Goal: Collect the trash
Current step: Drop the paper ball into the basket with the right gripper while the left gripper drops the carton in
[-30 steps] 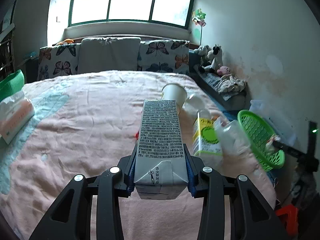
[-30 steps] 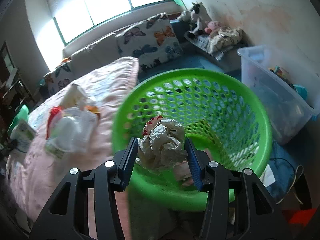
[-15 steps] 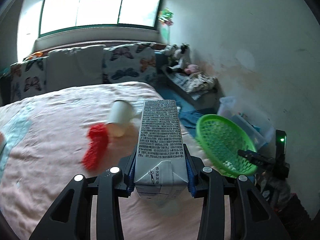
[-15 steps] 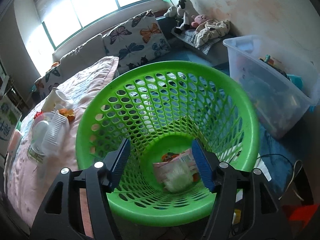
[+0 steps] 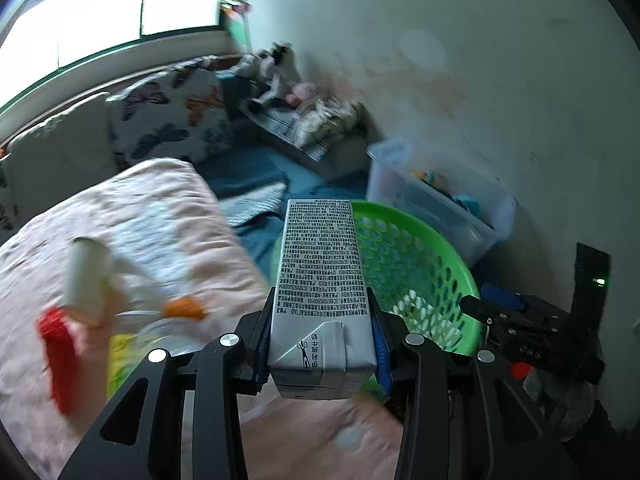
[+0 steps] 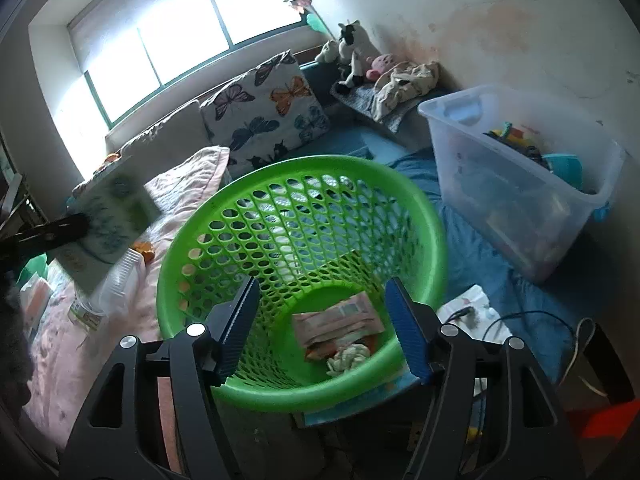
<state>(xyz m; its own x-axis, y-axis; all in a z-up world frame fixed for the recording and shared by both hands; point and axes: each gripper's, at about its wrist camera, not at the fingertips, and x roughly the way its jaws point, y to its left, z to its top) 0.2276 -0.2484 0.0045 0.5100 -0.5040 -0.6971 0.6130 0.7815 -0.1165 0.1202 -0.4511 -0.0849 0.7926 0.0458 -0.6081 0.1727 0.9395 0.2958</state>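
My left gripper (image 5: 320, 344) is shut on a grey drink carton (image 5: 320, 280) and holds it over the bed edge, just left of the green basket (image 5: 424, 280). The carton (image 6: 108, 224) and left gripper also show at the left of the right wrist view. My right gripper (image 6: 322, 332) is open and empty above the green basket (image 6: 424, 240). A crumpled paper ball (image 6: 352, 356) and a pink wrapper (image 6: 340, 320) lie in the basket's bottom. On the bed lie a paper cup (image 5: 86, 276), a red wrapper (image 5: 56, 356), an orange scrap (image 5: 184, 308) and a clear plastic bottle (image 6: 120, 280).
The pink bed (image 5: 120, 220) is on the left, with butterfly pillows (image 6: 272, 116) behind. A clear storage bin (image 6: 520, 200) stands right of the basket on the blue floor mat. Cables and white paper (image 6: 472, 308) lie by the basket. Stuffed toys (image 6: 352, 52) sit against the wall.
My right gripper opened and the paper ball dropped into the basket. My left gripper swung right with the carton, from over the bed to beside the basket.
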